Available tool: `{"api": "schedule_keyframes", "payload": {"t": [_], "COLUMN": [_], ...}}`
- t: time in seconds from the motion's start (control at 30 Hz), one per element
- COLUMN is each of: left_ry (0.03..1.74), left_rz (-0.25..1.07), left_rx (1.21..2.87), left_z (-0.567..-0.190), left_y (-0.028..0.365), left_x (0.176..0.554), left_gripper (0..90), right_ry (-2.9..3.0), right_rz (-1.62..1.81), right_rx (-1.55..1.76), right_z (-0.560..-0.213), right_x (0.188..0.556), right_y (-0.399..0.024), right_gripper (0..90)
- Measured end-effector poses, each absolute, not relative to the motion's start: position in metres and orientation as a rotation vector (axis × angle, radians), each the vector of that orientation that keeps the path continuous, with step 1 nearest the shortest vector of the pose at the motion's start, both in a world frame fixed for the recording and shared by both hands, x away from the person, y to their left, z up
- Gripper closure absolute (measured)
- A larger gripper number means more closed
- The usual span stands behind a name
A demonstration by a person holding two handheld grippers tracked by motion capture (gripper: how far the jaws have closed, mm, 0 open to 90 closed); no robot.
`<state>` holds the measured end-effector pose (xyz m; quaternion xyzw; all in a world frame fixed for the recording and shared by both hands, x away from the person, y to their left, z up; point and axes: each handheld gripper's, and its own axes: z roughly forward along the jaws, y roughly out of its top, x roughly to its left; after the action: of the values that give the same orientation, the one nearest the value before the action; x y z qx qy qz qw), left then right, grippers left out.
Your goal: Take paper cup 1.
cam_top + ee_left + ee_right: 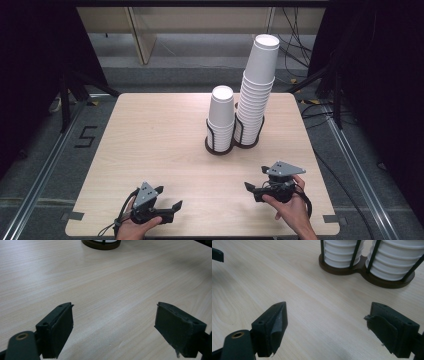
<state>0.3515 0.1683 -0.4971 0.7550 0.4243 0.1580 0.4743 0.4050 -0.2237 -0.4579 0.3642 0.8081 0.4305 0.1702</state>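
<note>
Cup stacks [243,107], one short, one tall, stand in a dark holder [232,144] at the frame's centre; left gripper [169,198] and right gripper [256,179] hover near the bottom edge, both released, empty.

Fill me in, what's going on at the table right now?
A person holds a hand-held gripper in each hand near the table's front edge. The left hand-held gripper and the right hand-held gripper both have their jaws open with nothing between them. Further back, two stacks of white paper cups stand in a dark double holder: a short stack and, beside it, a tall stack. Neither gripper touches the cups; the right one is nearer to them.
</note>
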Motion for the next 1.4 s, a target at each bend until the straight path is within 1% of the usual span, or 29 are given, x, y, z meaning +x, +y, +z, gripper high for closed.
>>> {"api": "schedule_keyframes", "payload": {"t": [0.03,0.1,0.4,0.7,0.77,1.07,1.4], "left_ry": [1.037,1.036,1.035,1.049,1.046,1.048,1.051], "left_rz": [0.385,0.386,0.389,0.394,0.394,0.396,0.396], "left_rx": [1.846,1.846,1.852,1.856,1.859,1.866,1.866], "left_z": [-0.497,-0.497,-0.497,-0.497,-0.497,-0.497,-0.498], "left_y": [0.168,0.168,0.169,0.170,0.170,0.169,0.169], "left_x": [0.352,0.352,0.352,0.351,0.351,0.351,0.351], "left_gripper": [14.7,14.7,14.7,14.7,14.7,14.7,14.7], "right_ry": [2.307,2.305,2.295,2.278,2.259,2.228,2.213], "right_rz": [1.229,1.221,1.232,1.258,1.258,1.276,1.299], "right_rx": [1.107,1.033,1.016,0.987,1.002,1.013,0.985], "right_z": [-0.457,-0.457,-0.449,-0.435,-0.429,-0.410,-0.399], "right_x": [0.402,0.406,0.412,0.424,0.427,0.440,0.454], "right_y": [-0.221,-0.222,-0.211,-0.199,-0.196,-0.189,-0.176], "right_gripper": [17.0,16.9,17.7,17.9,19.2,18.5,19.7]}}
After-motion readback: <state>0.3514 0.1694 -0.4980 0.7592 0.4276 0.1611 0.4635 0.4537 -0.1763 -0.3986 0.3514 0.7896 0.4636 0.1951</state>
